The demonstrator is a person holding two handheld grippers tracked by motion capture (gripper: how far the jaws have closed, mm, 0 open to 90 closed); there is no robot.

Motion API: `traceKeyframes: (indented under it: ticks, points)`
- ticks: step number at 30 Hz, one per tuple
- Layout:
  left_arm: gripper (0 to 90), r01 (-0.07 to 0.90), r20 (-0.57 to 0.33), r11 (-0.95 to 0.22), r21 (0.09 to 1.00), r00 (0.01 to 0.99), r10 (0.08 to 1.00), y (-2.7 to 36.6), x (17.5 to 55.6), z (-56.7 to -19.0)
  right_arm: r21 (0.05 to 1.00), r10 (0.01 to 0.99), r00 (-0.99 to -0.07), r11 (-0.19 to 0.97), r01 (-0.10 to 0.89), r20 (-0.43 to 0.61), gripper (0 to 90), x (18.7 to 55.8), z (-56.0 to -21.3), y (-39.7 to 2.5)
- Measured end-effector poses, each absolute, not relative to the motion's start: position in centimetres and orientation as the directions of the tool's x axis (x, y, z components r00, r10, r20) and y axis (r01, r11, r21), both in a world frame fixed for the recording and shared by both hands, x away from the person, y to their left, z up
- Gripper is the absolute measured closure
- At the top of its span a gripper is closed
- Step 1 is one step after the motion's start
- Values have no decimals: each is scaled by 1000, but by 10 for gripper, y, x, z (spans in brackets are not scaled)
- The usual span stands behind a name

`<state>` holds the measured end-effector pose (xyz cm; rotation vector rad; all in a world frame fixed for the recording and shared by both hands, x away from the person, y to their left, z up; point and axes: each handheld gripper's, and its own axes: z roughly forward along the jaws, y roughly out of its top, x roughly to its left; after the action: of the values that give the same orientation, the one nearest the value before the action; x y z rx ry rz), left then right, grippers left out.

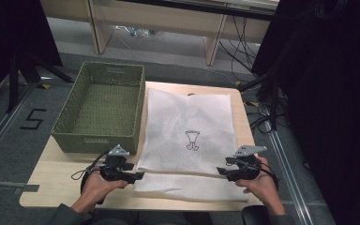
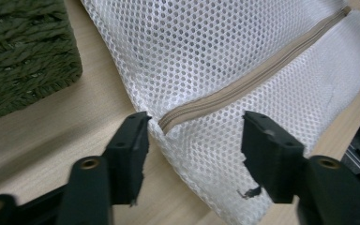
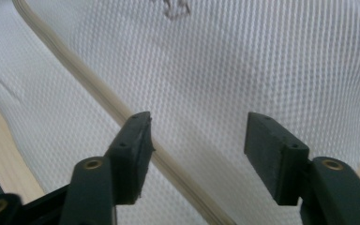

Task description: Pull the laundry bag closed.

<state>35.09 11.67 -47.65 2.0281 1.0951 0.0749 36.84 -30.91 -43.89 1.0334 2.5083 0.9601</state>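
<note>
A white mesh laundry bag lies flat on the wooden table, with a small dark printed mark at its middle and a beige zipper running across its near end. My left gripper hovers at the bag's near left corner, open, the zipper's end lying between its jaws. My right gripper is at the bag's near right edge, open too, with the zipper passing under its left jaw. Both are held by hands coming in from the table's near edge.
A green woven basket stands empty at the table's far left, its corner close to my left gripper. Bare wood lies in front of it. Cables and stand legs crowd the floor to the right.
</note>
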Motion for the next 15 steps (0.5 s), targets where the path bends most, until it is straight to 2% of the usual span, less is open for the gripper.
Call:
traceKeyframes:
  ticks: [5, 9, 12, 15]
  points:
    - [293, 658, -301, -291, 694, 633, 713, 119, 345, -472, 693, 675, -737, 522, 497, 21, 347, 367, -440, -292]
    - [223, 642, -291, -299, 706, 648, 704, 121, 341, -468, 691, 654, -755, 532, 490, 32, 324, 366, -444, -283]
    - [182, 634, -283, -300, 713, 651, 704, 123, 337, -466, 690, 656, -754, 534, 488, 26, 312, 365, -444, -279]
    - [180, 618, -264, -319, 718, 667, 697, 126, 334, -465, 703, 653, -757, 528, 477, 23, 283, 363, -444, -275]
